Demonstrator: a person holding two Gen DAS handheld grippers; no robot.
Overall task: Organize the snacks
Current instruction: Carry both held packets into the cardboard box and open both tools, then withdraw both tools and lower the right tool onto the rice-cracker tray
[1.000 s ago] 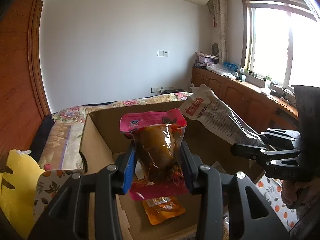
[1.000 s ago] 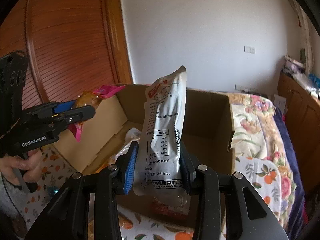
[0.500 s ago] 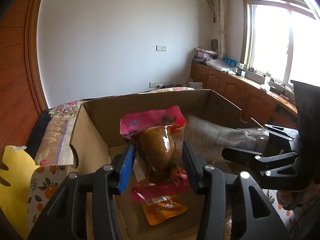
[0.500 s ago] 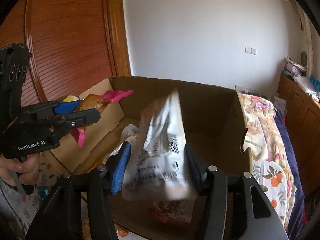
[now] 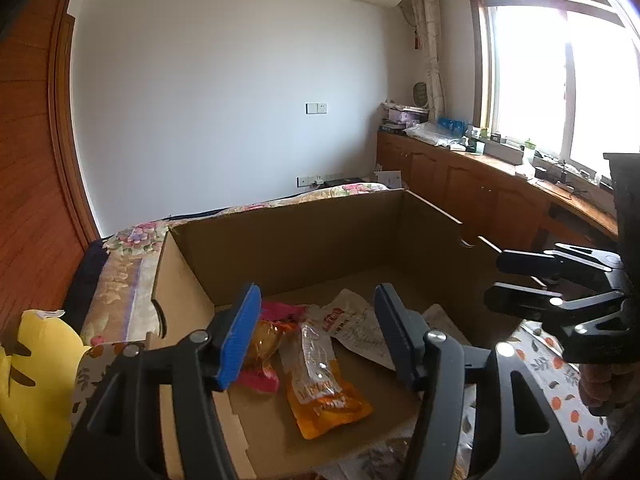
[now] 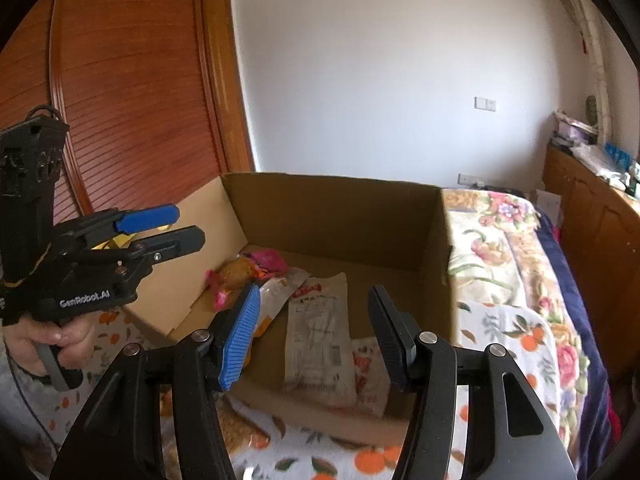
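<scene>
2 snacks now lie in the box; both our hands are free

Our left hand-held gripper (image 5: 316,332) and our right hand-held gripper (image 6: 314,332) have just been opening; both stand part open with nothing between the jaws; the pink snack pack (image 6: 244,270) lies near the left wall of the cardboard box (image 5: 304,236), the white snack bag (image 6: 320,336) lies flat in the middle, and an orange packet (image 5: 324,384) lies between them; we think the best way now is to lift both grippers straight up and back, clear of the near box edge; the box walls stand high, yet the far half of the floor looks bare, so more snacks can go there; the box sits on a flowery bed cover (image 6: 508,240).
</scene>
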